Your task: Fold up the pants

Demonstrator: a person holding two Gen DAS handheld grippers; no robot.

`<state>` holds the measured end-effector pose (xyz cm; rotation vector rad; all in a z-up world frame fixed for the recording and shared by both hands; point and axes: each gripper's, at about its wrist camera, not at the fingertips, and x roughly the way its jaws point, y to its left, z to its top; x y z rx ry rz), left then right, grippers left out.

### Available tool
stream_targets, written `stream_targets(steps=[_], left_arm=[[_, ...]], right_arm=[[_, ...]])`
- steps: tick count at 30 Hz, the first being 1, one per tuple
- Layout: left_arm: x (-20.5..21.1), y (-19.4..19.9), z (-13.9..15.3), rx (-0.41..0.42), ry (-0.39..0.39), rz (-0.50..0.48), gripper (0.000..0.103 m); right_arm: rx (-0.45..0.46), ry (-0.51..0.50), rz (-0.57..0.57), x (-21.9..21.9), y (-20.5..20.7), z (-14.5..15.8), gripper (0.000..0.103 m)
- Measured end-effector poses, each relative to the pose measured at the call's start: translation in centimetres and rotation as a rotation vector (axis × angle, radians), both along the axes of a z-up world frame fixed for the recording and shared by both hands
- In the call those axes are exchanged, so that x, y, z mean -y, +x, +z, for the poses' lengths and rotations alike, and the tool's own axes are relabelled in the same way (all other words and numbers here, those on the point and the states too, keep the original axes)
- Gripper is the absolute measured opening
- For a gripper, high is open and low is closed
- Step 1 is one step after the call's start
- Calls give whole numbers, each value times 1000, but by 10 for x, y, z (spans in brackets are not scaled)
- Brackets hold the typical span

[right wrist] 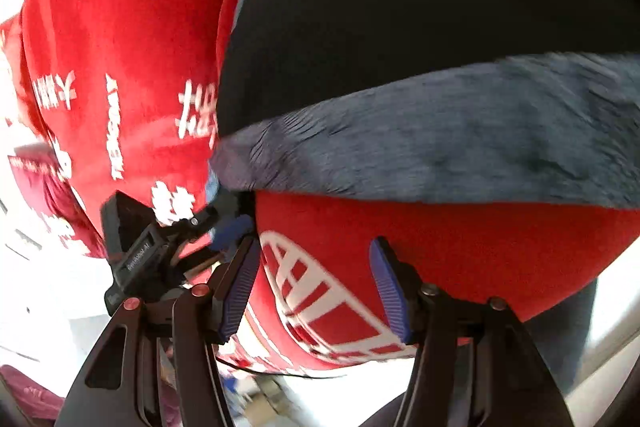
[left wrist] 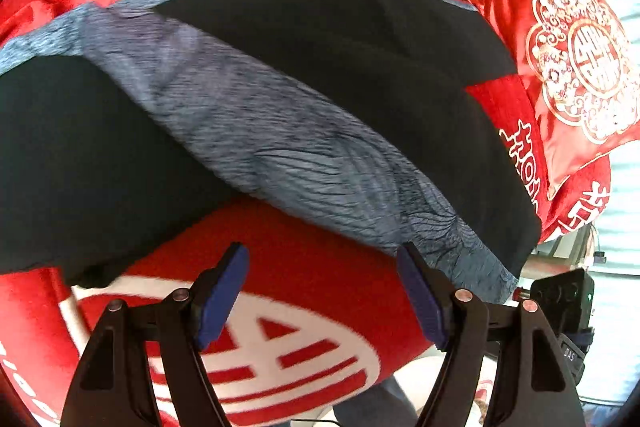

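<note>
The dark pants (left wrist: 360, 75) lie partly folded across the frame's middle on the red bedspread (left wrist: 304, 279). Both the left gripper (left wrist: 322, 293) and right gripper (right wrist: 316, 285) hover with fingers spread, empty. More folds probably remain.

a red blanket (left wrist: 304, 279) with white characters, beside a red cushion (left wrist: 580, 75).

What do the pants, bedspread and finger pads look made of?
Pants: soft matte dark knit, probably; the grey lining looks fleecy, with fine fibre streaks.
Bedspread: red plush or velvet-like fabric, slight sheen, white printed characters.
Finger pads: blue ribbed rubber or soft plastic, by the fine grooves; black arms look like hard plastic.
</note>
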<state>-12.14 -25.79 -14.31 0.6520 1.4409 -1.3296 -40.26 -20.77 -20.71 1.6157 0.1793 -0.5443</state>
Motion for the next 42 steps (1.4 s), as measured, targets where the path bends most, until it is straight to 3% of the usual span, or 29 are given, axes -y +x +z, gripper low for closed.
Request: stream_targets(steps=[6,10,11,12,14,16,20,24,29,34,36,42], left_arm=[[12,-20,-2,-77,-32,69,77],[20,-27,1,-127,-46,159,77],[21,-27,3,-128,-43,170,69],[24,-30,5,-123,-37,174,52],[25,-33,10,-112,-29,154,41],[26,-37,21,-90,-46,130,39],[35,-46,56,-9,-116,69,38],[61,-46,83,11,-178,75,38],[102,-32,95,36,-227,87,38],[148,-17,80,47,-210,98,39],[165,-10,65,66,-184,120,44],[190,1,40,129,-165,155,44]], right_arm=[[146,-74,-118,3,-24,-17,61],[201,-44,-239,4,-44,-24,61],[230,3,-265,6,-46,-28,54],[244,49,-275,6,-46,-32,34],[242,140,-289,10,-55,-39,7],[214,138,-269,16,-57,-31,7],[92,-29,-150,46,-56,24,6],[47,-136,-45,89,-52,72,6],[-17,-197,65,159,-39,107,6],[-51,-183,155,231,-18,114,8],[-65,-154,171,264,-11,107,10],[-152,-58,142,342,6,75,10]])
